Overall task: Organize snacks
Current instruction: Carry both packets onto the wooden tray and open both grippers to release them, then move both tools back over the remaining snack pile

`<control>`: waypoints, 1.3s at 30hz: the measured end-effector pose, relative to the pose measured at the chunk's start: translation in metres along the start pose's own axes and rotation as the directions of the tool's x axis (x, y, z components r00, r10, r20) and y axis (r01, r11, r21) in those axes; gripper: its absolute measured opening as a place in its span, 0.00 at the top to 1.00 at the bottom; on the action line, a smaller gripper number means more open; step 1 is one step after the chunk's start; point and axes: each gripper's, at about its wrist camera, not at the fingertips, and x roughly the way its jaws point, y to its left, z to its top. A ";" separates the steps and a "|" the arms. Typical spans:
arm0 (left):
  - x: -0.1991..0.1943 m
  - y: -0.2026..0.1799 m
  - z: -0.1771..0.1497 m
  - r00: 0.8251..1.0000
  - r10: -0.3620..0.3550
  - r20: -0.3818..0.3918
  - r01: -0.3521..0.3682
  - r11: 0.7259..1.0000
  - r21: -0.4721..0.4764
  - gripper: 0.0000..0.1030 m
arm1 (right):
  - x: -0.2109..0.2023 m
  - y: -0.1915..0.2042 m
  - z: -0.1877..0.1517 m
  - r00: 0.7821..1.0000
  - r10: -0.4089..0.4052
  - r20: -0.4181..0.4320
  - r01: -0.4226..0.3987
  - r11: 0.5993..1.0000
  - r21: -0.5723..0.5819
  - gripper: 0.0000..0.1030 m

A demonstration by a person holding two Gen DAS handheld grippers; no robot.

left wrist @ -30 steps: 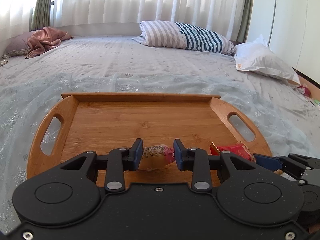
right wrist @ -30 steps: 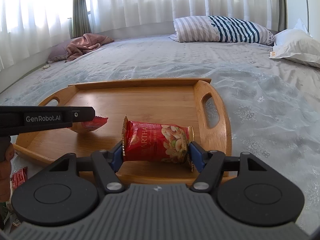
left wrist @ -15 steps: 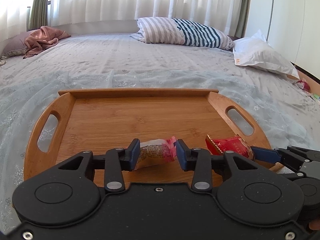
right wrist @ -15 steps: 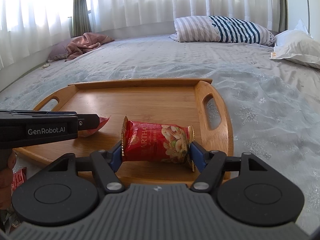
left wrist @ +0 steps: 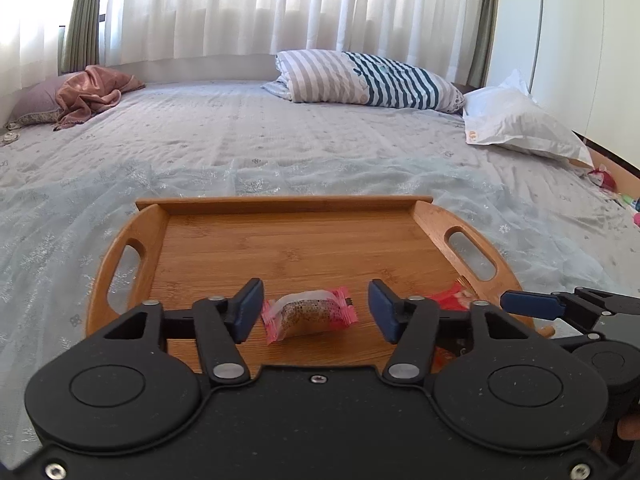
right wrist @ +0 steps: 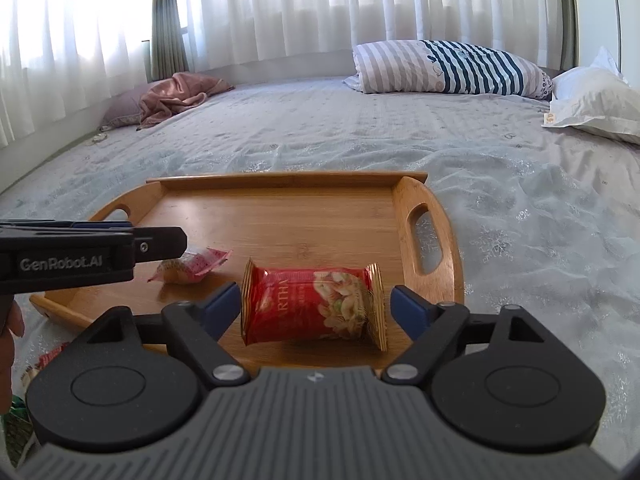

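A wooden tray (left wrist: 280,240) with two handles lies on the bed; it also shows in the right wrist view (right wrist: 280,216). My left gripper (left wrist: 316,310) is open around a small pink-wrapped snack (left wrist: 310,314), which rests on the tray's near part. My right gripper (right wrist: 316,308) is open around a red nut packet (right wrist: 312,306), which sits on the tray's near edge. The pink snack (right wrist: 192,266) and the left gripper's body (right wrist: 80,254) appear at the left of the right wrist view. The red packet (left wrist: 452,298) shows partly behind my left gripper's right finger.
The tray sits on a pale quilted bedspread (left wrist: 280,152). A striped pillow (left wrist: 368,82), a white pillow (left wrist: 520,124) and a pink cloth (left wrist: 92,96) lie far back. More snack wrappers (right wrist: 48,360) lie at the lower left off the tray.
Both grippers have opened: the pink snack and the red packet, earlier gripped, now rest on the tray between spread fingers.
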 end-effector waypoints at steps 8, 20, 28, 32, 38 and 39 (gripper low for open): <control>-0.039 0.006 -0.009 1.000 -0.007 0.011 0.007 1.000 0.001 0.18 | -0.030 0.001 -0.006 0.999 0.006 0.033 -0.007 1.000 0.018 0.08; -0.105 0.003 -0.030 0.998 -0.060 0.036 0.060 0.998 -0.008 0.06 | -0.074 0.008 -0.029 0.998 0.027 0.064 -0.029 0.999 0.039 0.03; -0.141 0.006 -0.039 0.996 -0.065 0.058 0.066 0.998 -0.014 0.02 | -0.099 0.011 -0.035 0.994 0.023 0.105 -0.028 0.999 0.042 0.00; -0.153 0.010 -0.044 0.995 -0.072 0.071 0.074 0.997 -0.028 0.00 | -0.108 0.013 -0.043 0.992 -0.002 0.127 -0.002 1.000 0.031 0.00; -0.162 0.020 -0.060 0.998 -0.042 0.044 0.045 0.998 -0.047 0.00 | -0.112 0.019 -0.059 0.990 -0.046 0.137 0.045 0.999 0.005 0.00; -0.162 0.021 -0.063 0.999 -0.033 0.039 0.035 0.998 -0.050 0.00 | -0.113 0.019 -0.062 0.991 -0.038 0.132 0.036 0.999 0.014 0.00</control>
